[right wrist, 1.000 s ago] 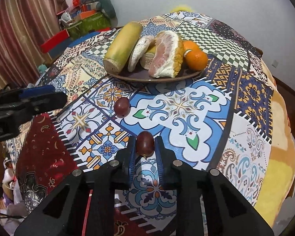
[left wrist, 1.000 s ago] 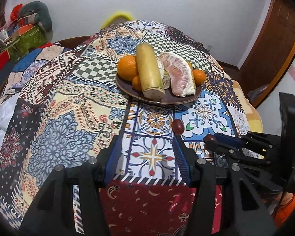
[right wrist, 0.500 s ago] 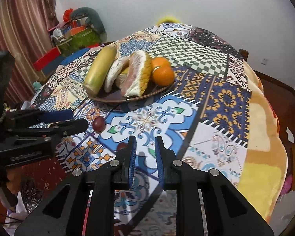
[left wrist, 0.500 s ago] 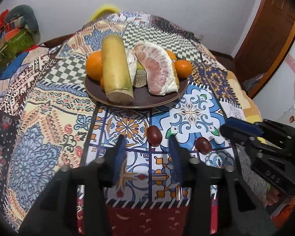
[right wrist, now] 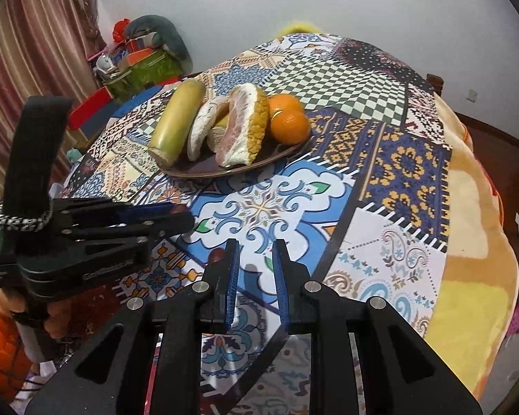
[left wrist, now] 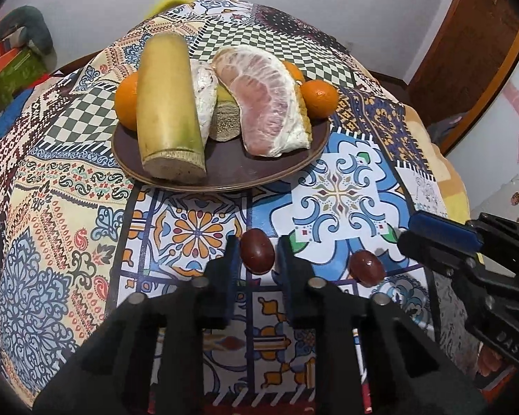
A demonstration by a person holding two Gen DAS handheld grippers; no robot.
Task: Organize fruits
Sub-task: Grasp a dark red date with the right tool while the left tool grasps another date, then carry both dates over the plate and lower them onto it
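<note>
A brown plate [left wrist: 225,169] holds a yellow-green cane piece [left wrist: 166,103], a peeled pomelo wedge [left wrist: 266,103] and oranges [left wrist: 320,95]. Two dark red fruits lie on the patterned cloth in front of it. My left gripper [left wrist: 257,254] has its fingers closed around one dark red fruit [left wrist: 257,250]. The second dark red fruit [left wrist: 366,268] lies free to its right, and shows partly behind my right gripper's left finger [right wrist: 218,255]. My right gripper [right wrist: 256,252] is open and empty, raised above the cloth. The plate [right wrist: 276,155] lies beyond it.
The patchwork cloth [right wrist: 408,173] covers a round table that drops away at the right edge. Bags and boxes [right wrist: 138,65] are piled at the back left by a curtain. A wooden door [left wrist: 467,52] stands at the right.
My right gripper let go of its dark red fruit and pulled back up. My left gripper moved forward and closed around the other dark red fruit.
</note>
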